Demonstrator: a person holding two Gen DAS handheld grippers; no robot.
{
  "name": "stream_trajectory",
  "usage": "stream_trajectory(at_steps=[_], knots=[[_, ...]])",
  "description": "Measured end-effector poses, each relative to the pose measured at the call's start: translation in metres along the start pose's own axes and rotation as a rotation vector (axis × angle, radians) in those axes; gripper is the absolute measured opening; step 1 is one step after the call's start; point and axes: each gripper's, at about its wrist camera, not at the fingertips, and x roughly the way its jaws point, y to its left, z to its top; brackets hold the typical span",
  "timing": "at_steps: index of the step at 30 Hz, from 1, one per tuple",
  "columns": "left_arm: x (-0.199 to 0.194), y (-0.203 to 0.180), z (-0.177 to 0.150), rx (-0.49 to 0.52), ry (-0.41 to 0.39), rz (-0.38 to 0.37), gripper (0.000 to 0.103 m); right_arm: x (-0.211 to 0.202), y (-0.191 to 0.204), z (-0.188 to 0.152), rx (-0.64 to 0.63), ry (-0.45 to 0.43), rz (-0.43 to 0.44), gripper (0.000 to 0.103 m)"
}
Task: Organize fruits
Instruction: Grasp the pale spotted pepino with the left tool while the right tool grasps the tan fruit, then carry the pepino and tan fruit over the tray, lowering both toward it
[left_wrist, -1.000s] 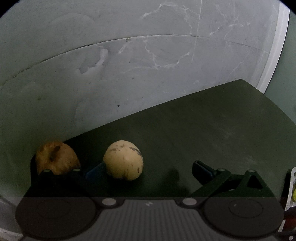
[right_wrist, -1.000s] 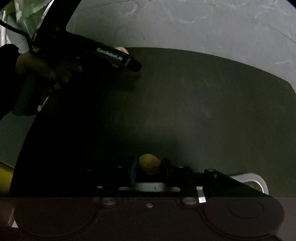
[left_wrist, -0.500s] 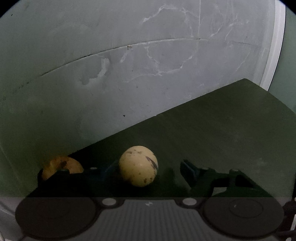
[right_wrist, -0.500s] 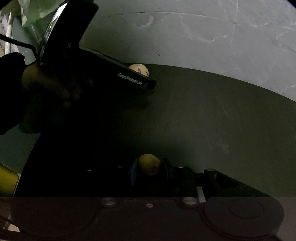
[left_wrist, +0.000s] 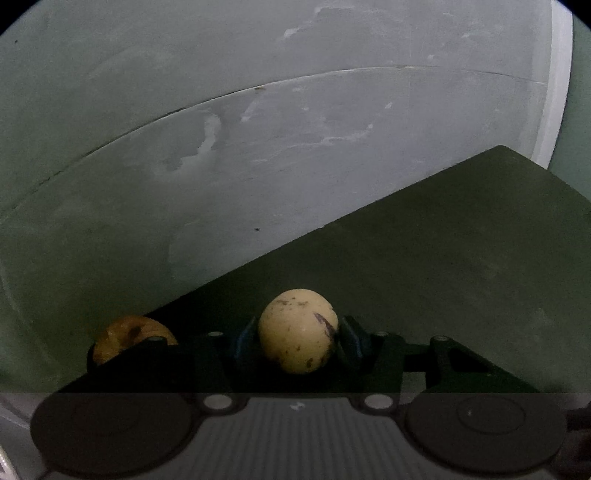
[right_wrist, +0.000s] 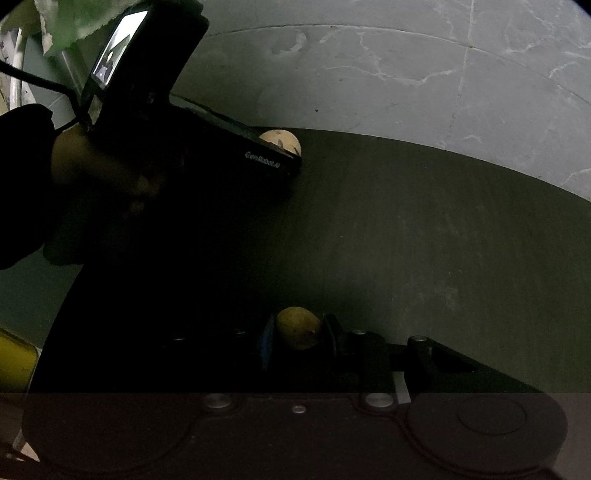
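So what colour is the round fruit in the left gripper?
Pale cream fruit with dark purple specks; clearest in the left wrist view.

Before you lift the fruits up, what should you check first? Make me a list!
1. Left gripper closed around the pale speckled fruit: ok, a finger sits on each side.
2. Right gripper holding the small yellow fruit: ok.
3. Brown fruit out of the way: ok, it lies left of the left gripper.
4. Dark table ahead free of clutter: ok.
5. Place to put the fruits: cannot tell, no bowl or basket in view.
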Motion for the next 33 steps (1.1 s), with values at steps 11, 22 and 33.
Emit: stream_trajectory(at_steps=[11,22,33], knots=[[-0.009,-0.011,-0.005,0.013,0.013,-0.05,0.053,-0.004,-0.002,-0.003,0.003,-0.024,0.004,0.031],[-0.058,-0.032,-0.012,-0.011,-0.032,-0.065,0.053,-0.029,-0.006,-0.01,0.008,-0.082,0.003,0.031],[-0.112,-0.061,-0.023,-0.06,-0.052,-0.037,0.053,-0.064,-0.018,-0.025,-0.006,-0.145,0.028,0.03]])
